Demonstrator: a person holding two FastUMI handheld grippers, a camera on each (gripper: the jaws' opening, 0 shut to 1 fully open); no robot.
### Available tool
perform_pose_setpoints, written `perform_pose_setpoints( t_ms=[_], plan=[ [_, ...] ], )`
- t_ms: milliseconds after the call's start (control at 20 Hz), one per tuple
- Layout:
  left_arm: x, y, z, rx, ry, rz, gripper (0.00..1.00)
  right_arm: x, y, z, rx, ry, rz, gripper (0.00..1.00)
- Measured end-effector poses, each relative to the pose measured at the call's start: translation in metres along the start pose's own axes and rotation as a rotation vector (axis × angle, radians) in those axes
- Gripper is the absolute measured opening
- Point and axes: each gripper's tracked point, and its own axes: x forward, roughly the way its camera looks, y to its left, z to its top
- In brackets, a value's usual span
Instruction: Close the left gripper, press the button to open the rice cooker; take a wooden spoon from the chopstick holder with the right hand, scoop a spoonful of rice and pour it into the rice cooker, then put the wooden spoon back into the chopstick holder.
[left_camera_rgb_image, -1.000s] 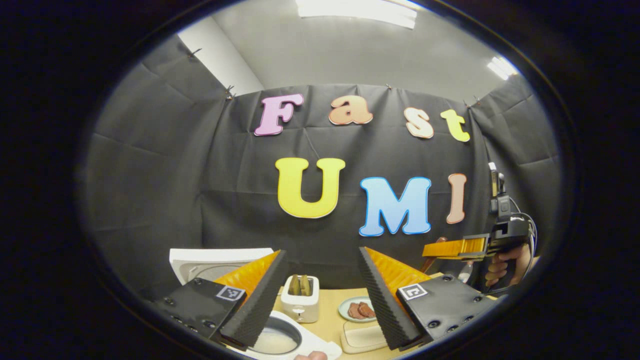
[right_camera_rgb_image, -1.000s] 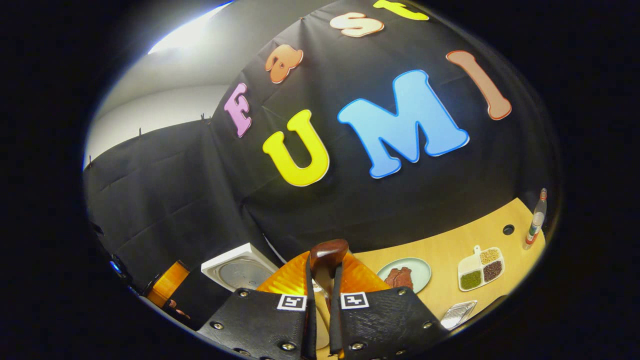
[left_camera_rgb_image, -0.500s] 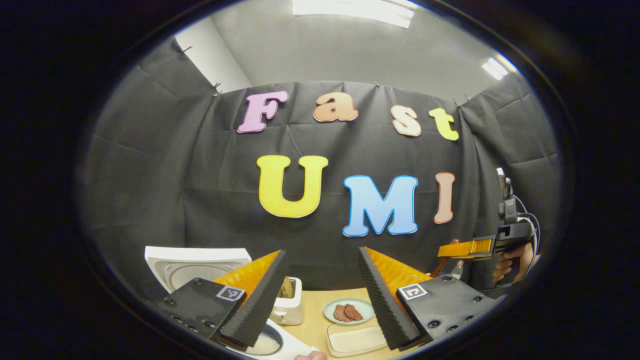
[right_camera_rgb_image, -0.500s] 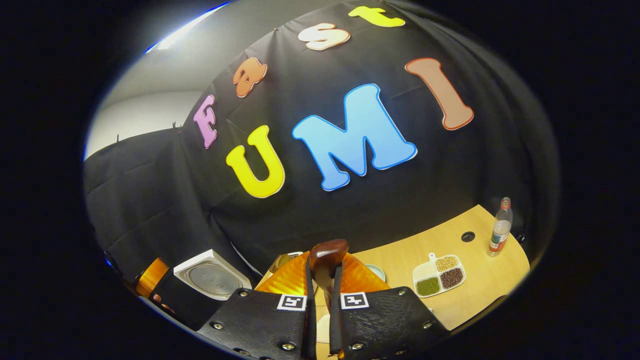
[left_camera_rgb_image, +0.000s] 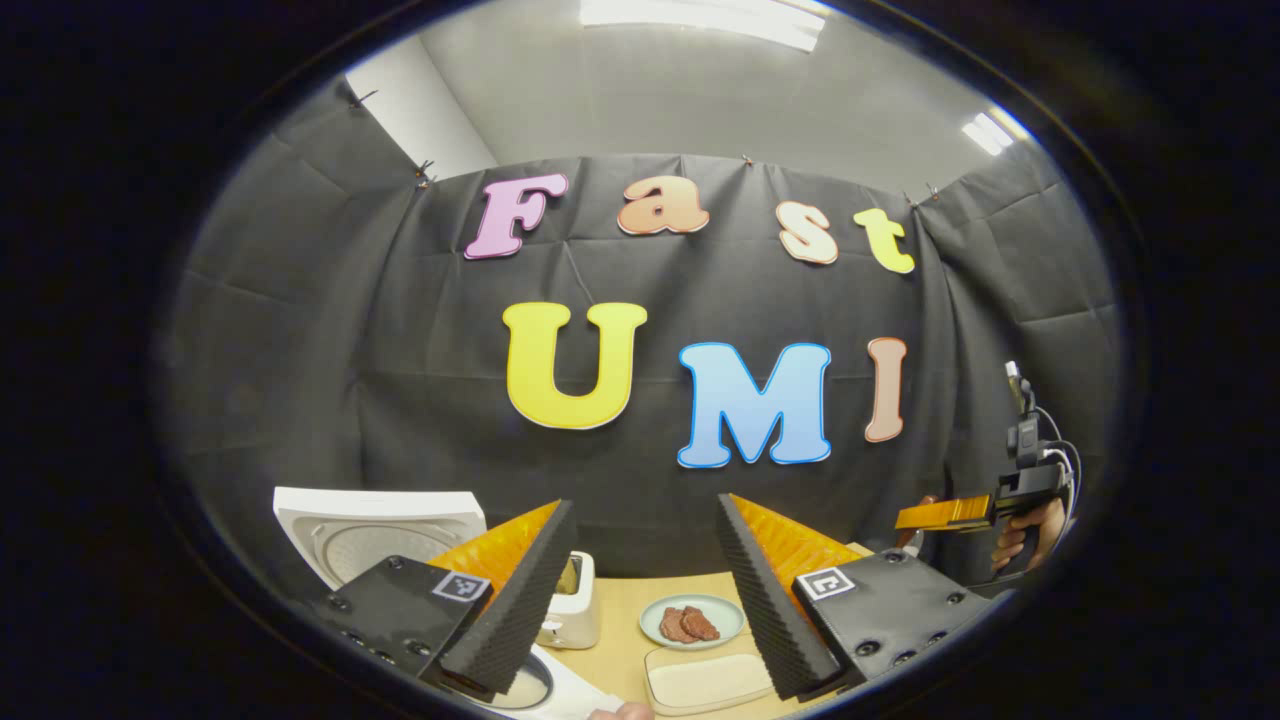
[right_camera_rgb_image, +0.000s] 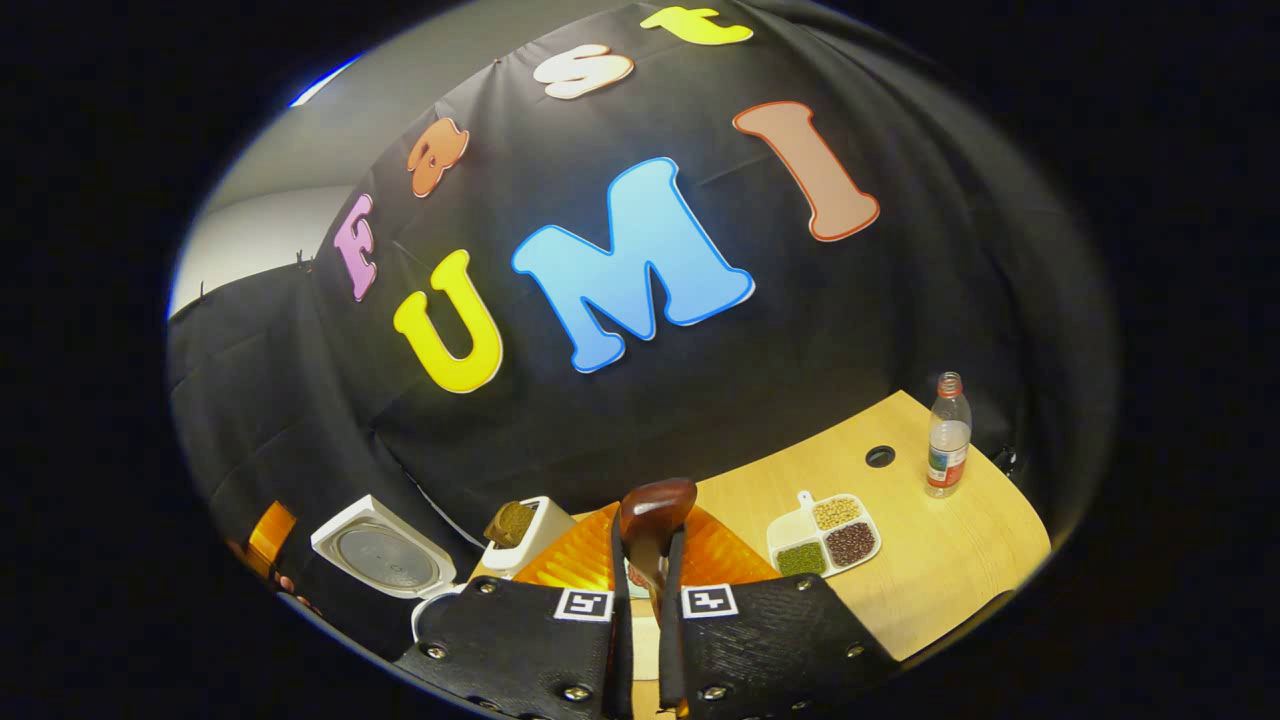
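Note:
My right gripper (right_camera_rgb_image: 640, 560) is shut on the wooden spoon (right_camera_rgb_image: 655, 502), whose rounded dark-brown end sticks up between the fingers. Whether the spoon carries rice is hidden. The rice cooker stands open with its white lid (right_camera_rgb_image: 375, 552) raised at the lower left. In the left gripper view the lid (left_camera_rgb_image: 375, 520) rises behind the left finger and the pot rim (left_camera_rgb_image: 525, 688) peeks out at the bottom. My left gripper (left_camera_rgb_image: 645, 503) is open with nothing between its fingers. Far to the right, a hand holds the right gripper (left_camera_rgb_image: 960, 512) level above the table.
A white toaster (left_camera_rgb_image: 572, 605) (right_camera_rgb_image: 525, 530) with bread stands beside the cooker. A plate of meat (left_camera_rgb_image: 690, 622) and a white flat dish (left_camera_rgb_image: 705, 680) lie on the wooden table (right_camera_rgb_image: 940, 560). A divided dish of beans (right_camera_rgb_image: 828, 525) and a bottle (right_camera_rgb_image: 945, 435) stand further right.
The right gripper, still holding the spoon, has swung right and sunk lower; the bottle and bean dish have come further into its view. The left gripper turned slightly, baring more of the lid.

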Motion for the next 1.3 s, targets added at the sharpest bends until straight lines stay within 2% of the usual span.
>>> perform_pose_setpoints(
  t_ms=[100,200,400,550,800,1000,1300],
  plan=[
    [0.000,-0.004,-0.002,0.005,0.005,-0.006,0.98,0.007,-0.016,-0.010,0.022,0.008,-0.045,0.11],
    [0.000,-0.006,-0.003,0.012,0.011,-0.007,0.94,0.012,-0.029,-0.020,0.041,0.023,-0.073,0.11],
    [-0.003,-0.007,0.000,0.022,0.012,-0.002,0.96,0.017,-0.054,-0.044,0.034,0.066,-0.132,0.11],
    [-0.009,-0.005,0.000,0.029,0.015,0.009,0.94,0.020,-0.068,-0.062,0.030,0.097,-0.166,0.11],
    [-0.018,0.001,-0.001,0.045,0.027,0.036,0.96,0.026,-0.081,-0.083,0.031,0.125,-0.193,0.11],
    [-0.027,0.008,-0.003,0.066,0.032,0.065,0.94,0.035,-0.081,-0.099,0.028,0.147,-0.190,0.11],
    [-0.039,0.022,-0.002,0.069,0.038,0.111,0.95,0.045,-0.088,-0.120,-0.020,0.179,-0.216,0.11]
  ],
)
